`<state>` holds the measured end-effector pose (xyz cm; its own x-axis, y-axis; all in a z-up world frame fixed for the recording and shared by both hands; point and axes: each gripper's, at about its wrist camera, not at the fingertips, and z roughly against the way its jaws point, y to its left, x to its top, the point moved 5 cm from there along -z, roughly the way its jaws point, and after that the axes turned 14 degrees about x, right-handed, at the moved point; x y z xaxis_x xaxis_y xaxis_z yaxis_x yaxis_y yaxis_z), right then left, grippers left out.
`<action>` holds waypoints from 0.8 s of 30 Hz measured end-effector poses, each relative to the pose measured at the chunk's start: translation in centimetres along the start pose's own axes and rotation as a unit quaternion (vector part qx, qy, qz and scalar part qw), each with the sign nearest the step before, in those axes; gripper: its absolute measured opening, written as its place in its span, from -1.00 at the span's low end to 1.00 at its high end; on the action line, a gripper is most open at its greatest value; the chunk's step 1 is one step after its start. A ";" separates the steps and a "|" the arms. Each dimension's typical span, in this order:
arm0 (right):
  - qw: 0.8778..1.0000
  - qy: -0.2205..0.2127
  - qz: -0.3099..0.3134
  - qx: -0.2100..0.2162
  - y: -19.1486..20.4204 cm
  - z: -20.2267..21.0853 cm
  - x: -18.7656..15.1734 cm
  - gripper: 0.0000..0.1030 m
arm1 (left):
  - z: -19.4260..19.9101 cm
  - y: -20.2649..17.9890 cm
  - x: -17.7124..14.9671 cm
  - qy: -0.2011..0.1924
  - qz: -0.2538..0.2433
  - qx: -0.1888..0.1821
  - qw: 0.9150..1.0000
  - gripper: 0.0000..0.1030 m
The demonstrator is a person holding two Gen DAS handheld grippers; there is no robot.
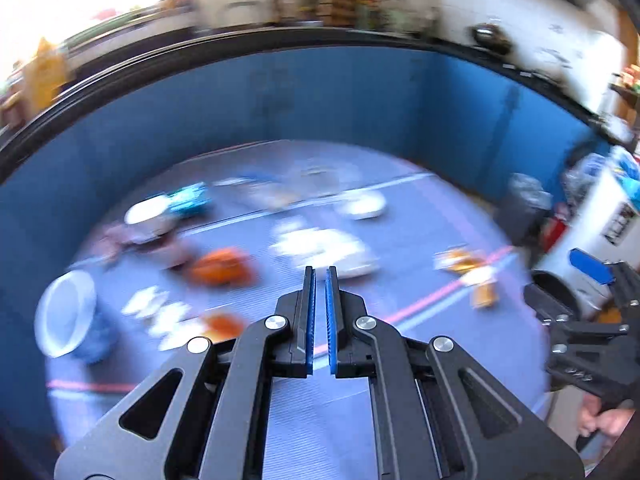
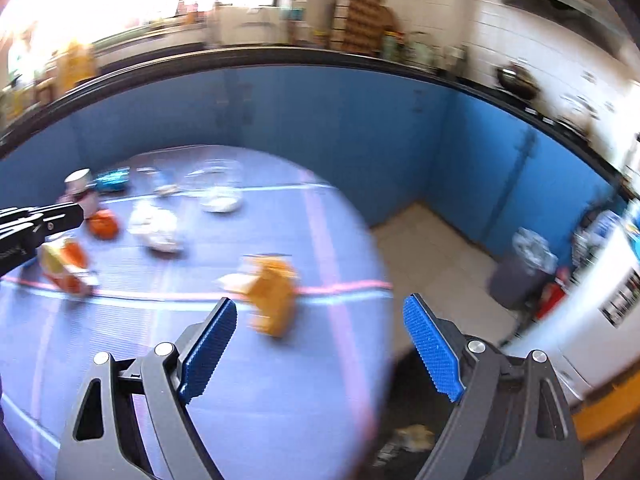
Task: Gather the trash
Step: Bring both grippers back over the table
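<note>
The left tool (image 1: 320,276) hangs above the surface (image 1: 320,420), pinched together and empty. The right tool (image 2: 320,312) gapes wide, empty, just beside the orange wrapper (image 2: 274,292)

A home kitchen: beyond the fingers, a cluttered counter (image 2: 168,36), white fridge (image 2: 600,320) and hanging pan (image 2: 516,78).

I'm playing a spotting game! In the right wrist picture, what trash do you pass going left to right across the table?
Paper cup → small orange piece → crumpled white paper → white bowl → yellow-orange wrapper.
</note>
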<state>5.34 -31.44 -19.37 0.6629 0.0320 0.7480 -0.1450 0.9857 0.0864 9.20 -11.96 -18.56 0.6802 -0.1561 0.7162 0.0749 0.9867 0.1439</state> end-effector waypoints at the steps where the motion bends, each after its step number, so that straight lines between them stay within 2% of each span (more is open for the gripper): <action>1: 1.000 0.002 0.010 0.021 1.9 -0.7 0.3 0.62 | -0.1 2.0 -0.5 0.003 0.017 0.011 1.000 -0.87; 6: 0.993 0.014 0.062 0.096 9.9 -3.1 1.1 0.62 | -1.6 10.7 -3.5 0.049 0.077 0.065 0.994 -0.86; 7: 0.992 0.016 0.070 0.105 11.2 -3.4 1.1 0.62 | -1.7 12.1 -4.1 0.051 0.085 0.073 0.992 -0.67; 8: 0.990 0.019 0.081 0.116 12.7 -3.9 1.2 0.62 | -1.6 12.9 -4.5 0.051 0.090 0.078 0.992 -0.34; 9: 0.988 0.022 0.091 0.126 14.1 -4.3 1.2 0.62 | -1.6 14.0 -5.0 0.050 0.095 0.081 0.991 0.92; 10: 0.986 0.025 0.097 0.131 14.9 -4.5 1.1 0.62 | -1.4 14.7 -5.3 0.037 0.099 0.071 0.992 0.96; 15: 0.980 0.038 0.123 0.152 18.8 -5.9 0.7 0.62 | -1.0 16.8 -5.7 0.021 0.103 0.073 0.992 0.93; 19: 0.977 0.050 0.145 0.150 20.8 -7.1 0.7 0.62 | -2.4 17.9 -6.1 0.036 0.108 0.075 0.991 0.93; 24: 0.975 0.071 0.153 0.146 21.8 -9.2 0.6 0.62 | -4.8 18.7 -6.2 0.048 0.104 0.096 0.989 0.93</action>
<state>9.32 -8.44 -23.06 0.6478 0.3595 0.6716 -0.5404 0.8383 0.0725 9.92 7.63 -23.58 0.7328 0.0636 0.6775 -0.2076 0.9691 0.1336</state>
